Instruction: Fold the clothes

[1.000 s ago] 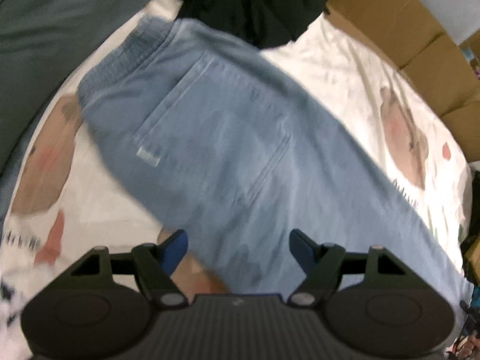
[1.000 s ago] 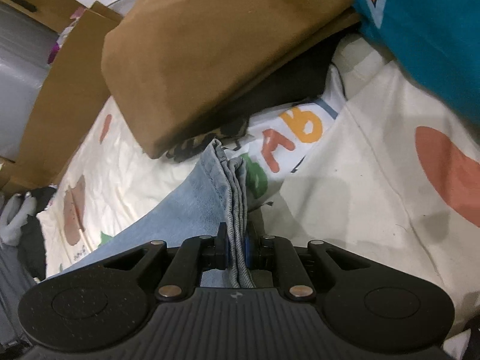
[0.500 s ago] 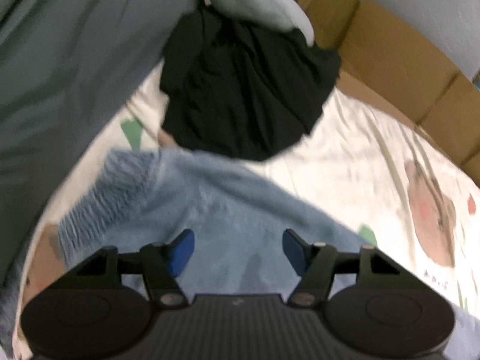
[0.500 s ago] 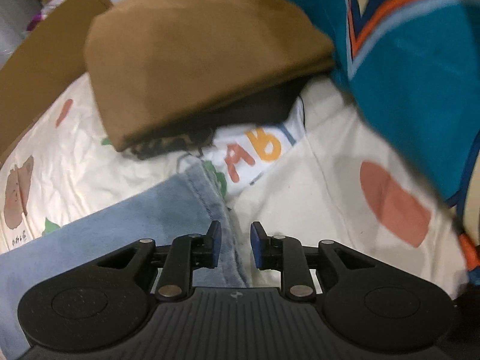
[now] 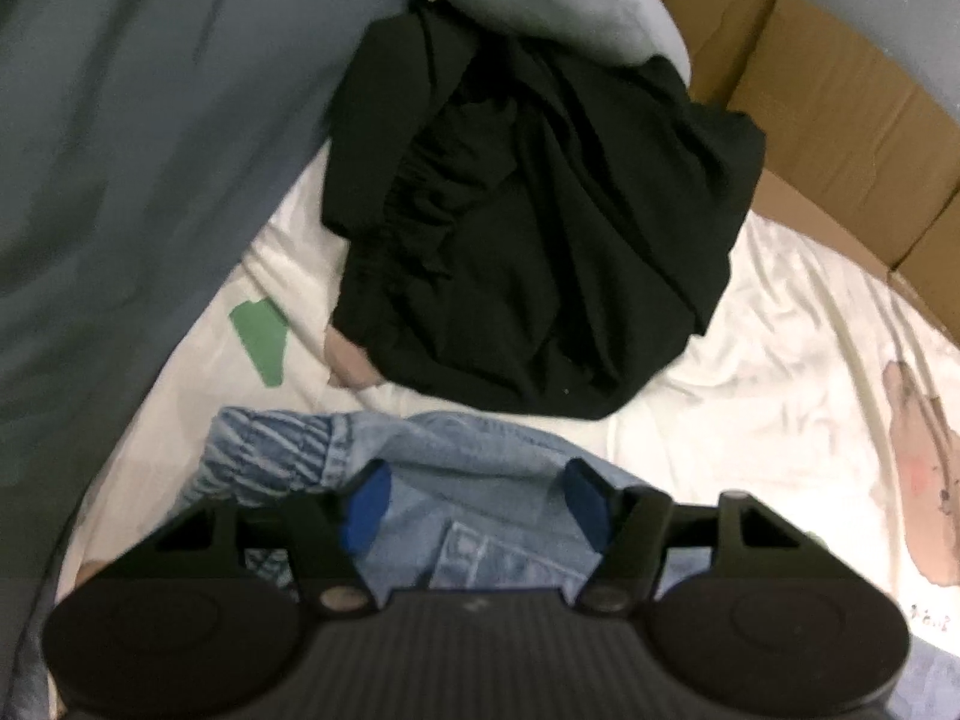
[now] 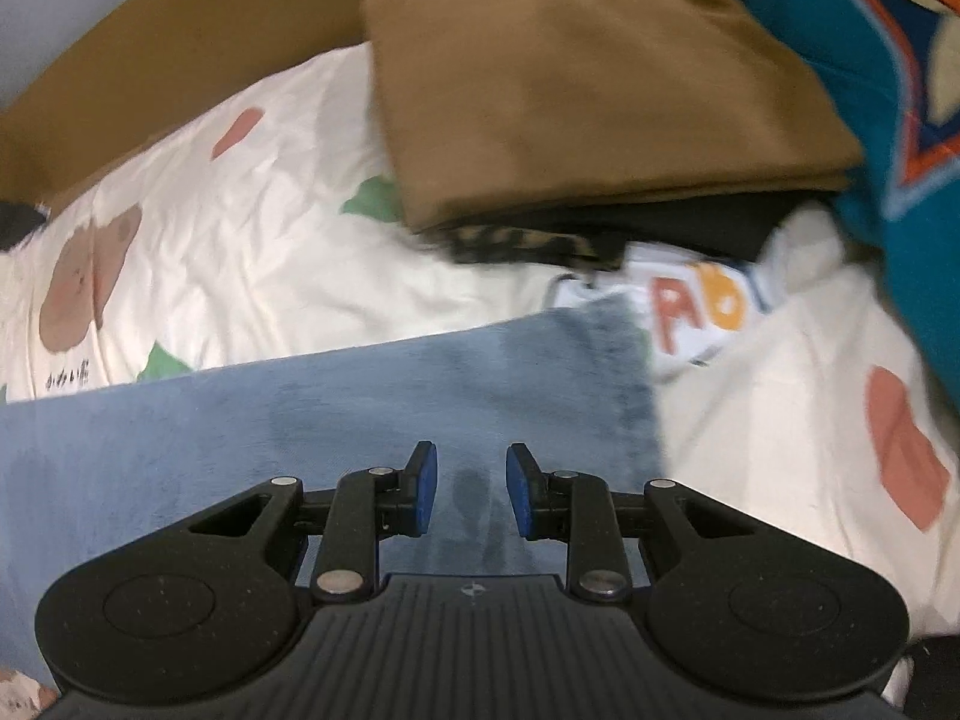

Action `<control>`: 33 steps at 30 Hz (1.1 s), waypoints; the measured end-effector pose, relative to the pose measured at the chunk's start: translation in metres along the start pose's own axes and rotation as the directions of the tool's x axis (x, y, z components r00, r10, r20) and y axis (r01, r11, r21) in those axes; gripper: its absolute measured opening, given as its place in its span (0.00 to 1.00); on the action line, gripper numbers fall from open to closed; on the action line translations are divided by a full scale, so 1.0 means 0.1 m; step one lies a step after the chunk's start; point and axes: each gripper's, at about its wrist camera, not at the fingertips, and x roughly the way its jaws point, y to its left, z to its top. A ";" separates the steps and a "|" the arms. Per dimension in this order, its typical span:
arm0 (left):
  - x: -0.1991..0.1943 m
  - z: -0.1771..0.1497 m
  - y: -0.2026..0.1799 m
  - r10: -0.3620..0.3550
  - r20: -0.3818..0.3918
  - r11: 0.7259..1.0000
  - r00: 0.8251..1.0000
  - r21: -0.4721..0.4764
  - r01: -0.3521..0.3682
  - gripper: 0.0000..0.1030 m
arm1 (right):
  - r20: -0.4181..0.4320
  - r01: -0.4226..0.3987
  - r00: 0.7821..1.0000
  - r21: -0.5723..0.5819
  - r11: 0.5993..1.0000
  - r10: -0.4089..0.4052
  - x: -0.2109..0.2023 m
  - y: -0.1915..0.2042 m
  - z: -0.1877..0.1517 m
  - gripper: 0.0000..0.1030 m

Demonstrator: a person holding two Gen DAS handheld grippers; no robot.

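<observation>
Light blue jeans lie flat on a cream printed bedsheet. In the left wrist view their elastic waistband (image 5: 270,456) is bunched just ahead of my left gripper (image 5: 477,489), which hovers open over the denim with nothing between its blue pads. In the right wrist view the jeans' leg end (image 6: 420,384) lies spread under my right gripper (image 6: 471,483). Its jaws are opening, with a gap between the pads and only flat denim beneath them.
A crumpled black garment (image 5: 534,222) lies beyond the waistband, with grey-green bedding (image 5: 120,150) at the left and cardboard boxes (image 5: 840,120) behind. A folded brown garment (image 6: 588,78) tops a stack past the leg end, beside a teal patterned cloth (image 6: 888,60).
My right gripper let go of the jeans' leg hem and moved over the now flat leg. My left gripper travelled along the jeans to the waistband end, bringing the black garment closer.
</observation>
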 end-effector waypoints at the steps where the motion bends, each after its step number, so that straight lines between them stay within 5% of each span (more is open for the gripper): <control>1: 0.05 0.02 0.00 0.004 -0.006 1.000 1.000 0.005 -0.004 0.65 | -0.004 0.001 1.000 -0.017 1.000 -0.001 0.04 0.05 0.01 0.26; 14: 0.33 0.11 -0.20 0.042 -0.036 0.994 0.998 0.105 -0.038 0.69 | -0.025 0.037 0.999 -0.107 0.994 -0.039 0.55 0.43 0.20 0.35; 23: -0.24 0.06 -0.11 -0.088 0.031 0.989 0.996 0.125 0.083 0.61 | 0.000 0.025 1.000 -0.064 0.998 -0.025 0.48 0.44 0.22 0.35; 29: -0.26 -0.08 -0.13 -0.081 0.014 0.982 0.997 0.175 0.077 0.51 | 0.011 -0.043 0.999 -0.204 0.978 0.046 0.35 0.80 0.08 0.36; 33: -0.09 -0.13 -0.18 -0.044 -0.007 0.979 0.999 0.198 0.044 0.35 | -0.020 -0.077 0.997 -0.290 0.954 0.074 0.43 1.05 -0.01 0.36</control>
